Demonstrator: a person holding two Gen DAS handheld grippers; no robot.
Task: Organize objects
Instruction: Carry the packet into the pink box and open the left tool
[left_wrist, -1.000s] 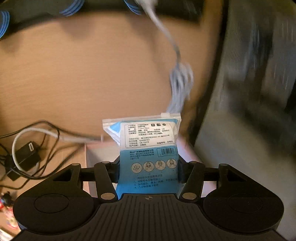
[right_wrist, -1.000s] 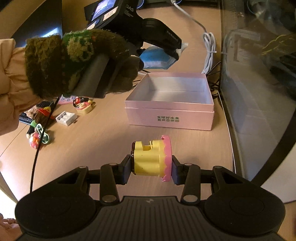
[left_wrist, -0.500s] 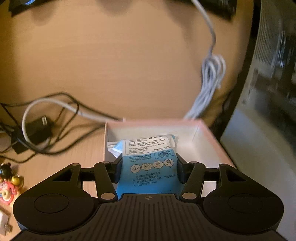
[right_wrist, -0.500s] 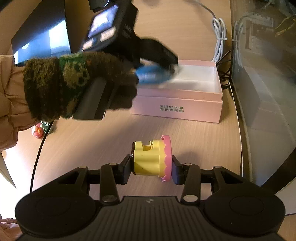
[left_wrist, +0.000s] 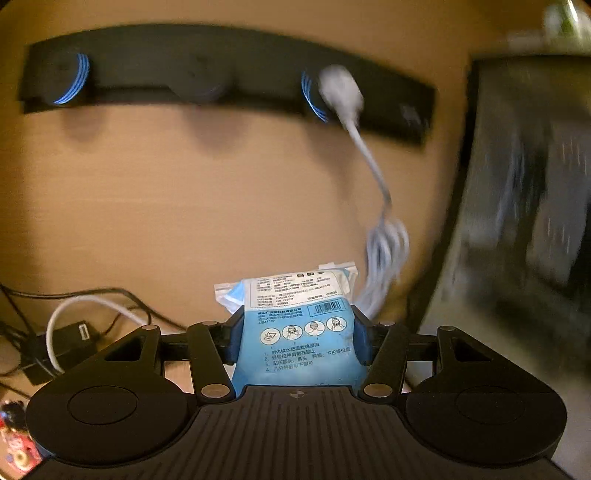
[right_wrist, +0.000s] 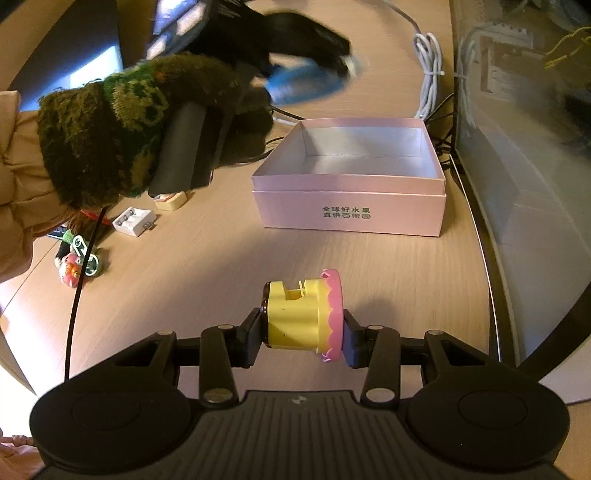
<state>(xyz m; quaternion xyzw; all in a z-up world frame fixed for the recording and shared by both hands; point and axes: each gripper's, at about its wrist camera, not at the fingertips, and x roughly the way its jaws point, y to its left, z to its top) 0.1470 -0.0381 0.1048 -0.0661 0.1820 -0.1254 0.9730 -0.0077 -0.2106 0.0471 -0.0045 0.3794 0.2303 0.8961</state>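
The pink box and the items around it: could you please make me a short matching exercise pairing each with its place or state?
Things:
1. pink box
2. blue packet
3. yellow and pink toy
4. white coiled cable

Places or states:
A. clamped in the right gripper
B. lying on the desk behind the box
C. open and empty
D. clamped in the left gripper

Pairs: 1-C, 2-D, 3-A, 4-B

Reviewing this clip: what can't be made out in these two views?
- Left wrist view: the pink box is out of frame; the dark shape at right is blurred.
- Left wrist view: the print on the mask packet is too small to read.
- Right wrist view: the left hand-held gripper is motion-blurred.
- Right wrist view: the gloved hand hides trinkets behind it.
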